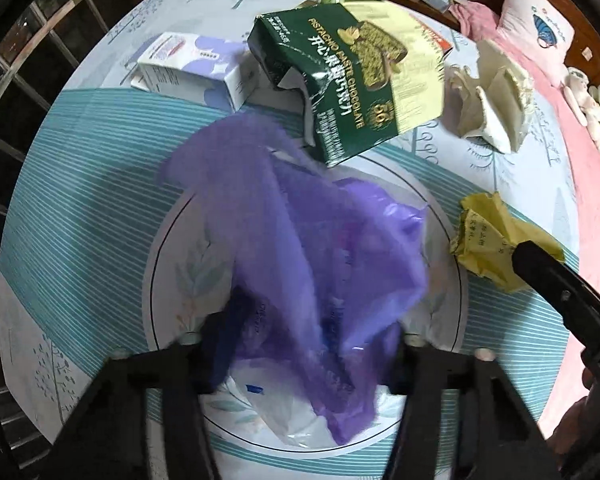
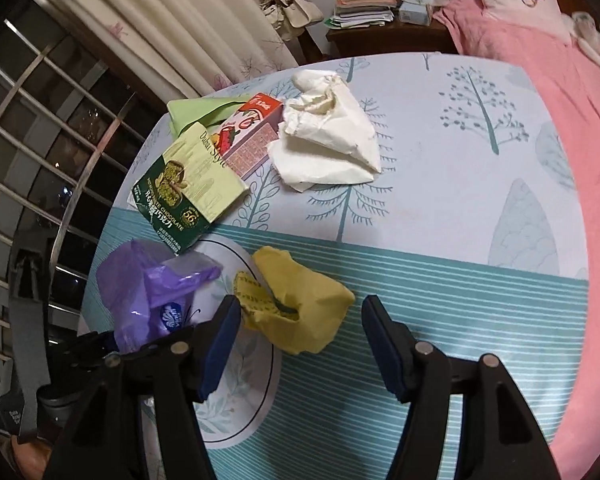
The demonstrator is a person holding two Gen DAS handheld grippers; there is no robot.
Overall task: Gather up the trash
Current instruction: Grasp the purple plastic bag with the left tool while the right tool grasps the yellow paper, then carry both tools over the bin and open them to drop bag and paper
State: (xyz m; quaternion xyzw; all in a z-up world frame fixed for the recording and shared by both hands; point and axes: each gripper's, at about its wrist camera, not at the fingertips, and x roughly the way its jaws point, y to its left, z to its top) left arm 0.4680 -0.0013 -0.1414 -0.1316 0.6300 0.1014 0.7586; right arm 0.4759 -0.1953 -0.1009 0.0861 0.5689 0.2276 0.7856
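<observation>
Trash lies clustered toward the far-left part of the desk, which we see covered in a tree-print cloth with a teal striped band. Our left tool is clamped on a purple plastic bag, whose film bunches between its fingers and spreads over the round printed panel of the cloth. Our right tool stands apart, jaws wide, with a crumpled yellow paper between them, touching the left pad; we cannot tell whether the right pad touches it. Beyond the bag, a green chocolate box leans on a pink carton, with crumpled white tissue just beside. A white-and-purple box sits near the desk's window-side edge. Right of the tissue the cloth shows open room up to the pink bed along the desk's edge.
</observation>
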